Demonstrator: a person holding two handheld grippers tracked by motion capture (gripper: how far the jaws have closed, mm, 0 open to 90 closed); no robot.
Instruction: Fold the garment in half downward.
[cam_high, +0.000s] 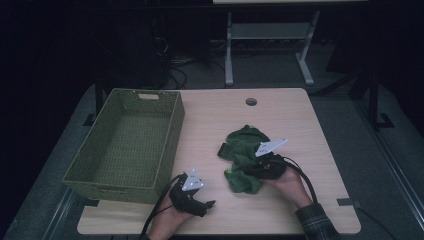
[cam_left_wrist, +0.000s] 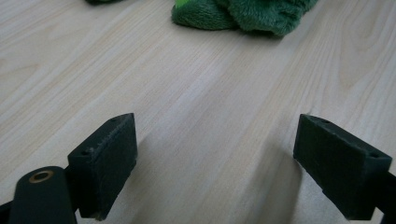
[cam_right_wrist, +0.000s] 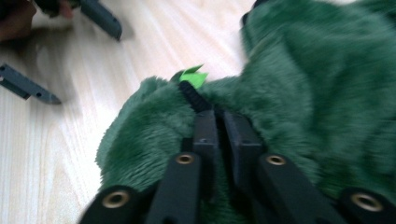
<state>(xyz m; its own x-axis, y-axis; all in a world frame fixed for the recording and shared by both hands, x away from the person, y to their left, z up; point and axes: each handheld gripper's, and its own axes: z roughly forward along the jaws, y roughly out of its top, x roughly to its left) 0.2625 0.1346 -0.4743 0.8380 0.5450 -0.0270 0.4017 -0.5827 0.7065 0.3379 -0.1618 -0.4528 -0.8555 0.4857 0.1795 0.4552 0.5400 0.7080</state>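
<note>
A dark green plush garment (cam_high: 243, 145) lies crumpled right of the table's middle, with a small light green tag (cam_right_wrist: 194, 77) at its near-left end. My right gripper (cam_high: 246, 172) reaches into it from the right. In the right gripper view its jaws (cam_right_wrist: 217, 116) stand almost together, pinching the fuzzy cloth (cam_right_wrist: 303, 93). My left gripper (cam_high: 206, 201) rests near the front edge, left of the garment and apart from it. Its jaws (cam_left_wrist: 217, 140) stand wide open over bare wood, with the garment (cam_left_wrist: 243, 14) farther ahead.
A green woven basket (cam_high: 170, 145), with nothing in it, takes up the table's left side. A cable hole (cam_high: 251, 102) sits at the back middle of the light wooden table (cam_high: 290, 210). A desk frame stands on the dark floor behind.
</note>
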